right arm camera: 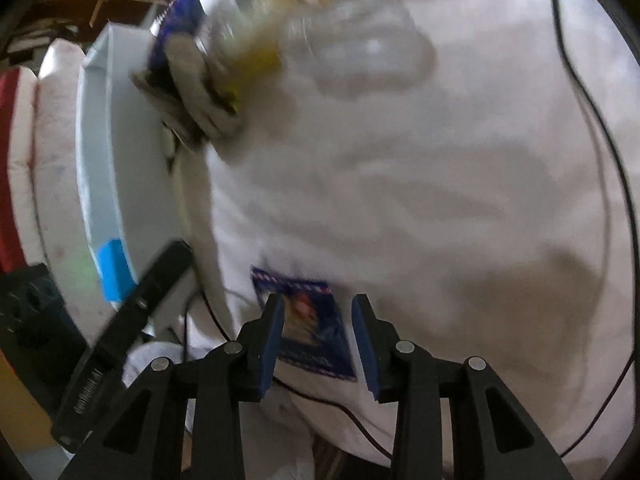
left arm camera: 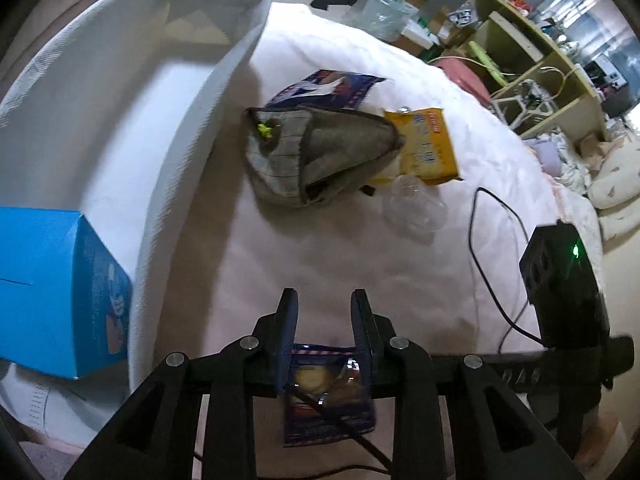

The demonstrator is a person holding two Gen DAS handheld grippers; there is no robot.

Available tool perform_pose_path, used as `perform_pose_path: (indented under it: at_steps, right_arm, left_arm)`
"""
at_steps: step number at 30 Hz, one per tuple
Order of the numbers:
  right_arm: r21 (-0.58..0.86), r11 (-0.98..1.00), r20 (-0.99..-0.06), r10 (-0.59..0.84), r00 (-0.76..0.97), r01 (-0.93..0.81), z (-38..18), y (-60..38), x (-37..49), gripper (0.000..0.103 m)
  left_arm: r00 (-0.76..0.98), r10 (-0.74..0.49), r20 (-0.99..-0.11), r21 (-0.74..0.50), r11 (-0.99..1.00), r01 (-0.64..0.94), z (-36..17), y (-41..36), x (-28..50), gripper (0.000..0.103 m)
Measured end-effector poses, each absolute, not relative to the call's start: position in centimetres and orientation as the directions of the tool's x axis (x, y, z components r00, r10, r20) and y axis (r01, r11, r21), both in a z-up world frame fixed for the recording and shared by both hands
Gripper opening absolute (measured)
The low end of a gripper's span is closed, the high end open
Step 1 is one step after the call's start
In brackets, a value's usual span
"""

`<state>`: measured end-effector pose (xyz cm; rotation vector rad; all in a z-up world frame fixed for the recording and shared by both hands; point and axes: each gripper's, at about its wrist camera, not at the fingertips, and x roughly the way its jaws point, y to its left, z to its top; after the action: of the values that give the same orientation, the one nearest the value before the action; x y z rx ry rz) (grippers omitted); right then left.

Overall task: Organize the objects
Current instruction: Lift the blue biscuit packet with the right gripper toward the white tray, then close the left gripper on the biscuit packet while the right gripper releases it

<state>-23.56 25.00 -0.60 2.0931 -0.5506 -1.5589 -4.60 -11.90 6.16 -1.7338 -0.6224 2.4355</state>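
My left gripper (left arm camera: 325, 300) is open above the pale bed cover; a blue snack packet (left arm camera: 328, 396) lies under it, between the finger bases. A white fabric bin (left arm camera: 192, 128) stands at the left with a blue box (left arm camera: 60, 292) inside. A grey checked pouch (left arm camera: 316, 156), a second blue packet (left arm camera: 328, 90), a yellow snack bag (left arm camera: 430, 144) and a clear plastic piece (left arm camera: 414, 210) lie ahead. My right gripper (right arm camera: 318, 308) is open, its fingers on either side of the blue packet (right arm camera: 312, 324). The right wrist view is blurred; the pouch (right arm camera: 192, 92) and clear plastic (right arm camera: 368, 48) show.
A black cable (left arm camera: 486, 264) crosses the bed cover at the right. The other gripper's black body (left arm camera: 568, 288) with a green light sits at the right edge. Shelves (left arm camera: 532, 48) and clutter stand beyond the bed. The bin wall (right arm camera: 120, 168) is at the left.
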Motion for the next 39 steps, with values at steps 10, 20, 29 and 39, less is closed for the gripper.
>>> perform_pose_path:
  at_steps: [10,20,29,39]
  right_arm:
    - [0.526,-0.839,-0.836,-0.48,0.268,0.138,-1.1,21.5,-22.0,0.023]
    - [0.605,-0.795,-0.791,-0.606,0.082,-0.041,1.7,28.1,-25.0,0.022]
    - [0.771,-0.635,-0.635,-0.772,0.012,-0.046,5.5,30.4,-25.6,0.022]
    - [0.826,-0.563,-0.561,-0.826,0.049,-0.019,6.7,27.7,-25.0,0.022]
  left_arm:
    - [-0.342,0.296,-0.892,-0.388,-0.89,0.239,5.9,-13.6,-4.2,0.026]
    - [-0.37,0.379,-0.848,-0.475,-0.854,0.212,6.2,-13.7,-4.1,0.026]
    - [-0.435,0.582,-0.687,-0.695,-0.702,0.158,7.0,-14.1,-3.9,0.042]
    - [-0.446,0.611,-0.654,-0.701,-0.711,0.055,8.5,-12.4,-3.9,0.034]
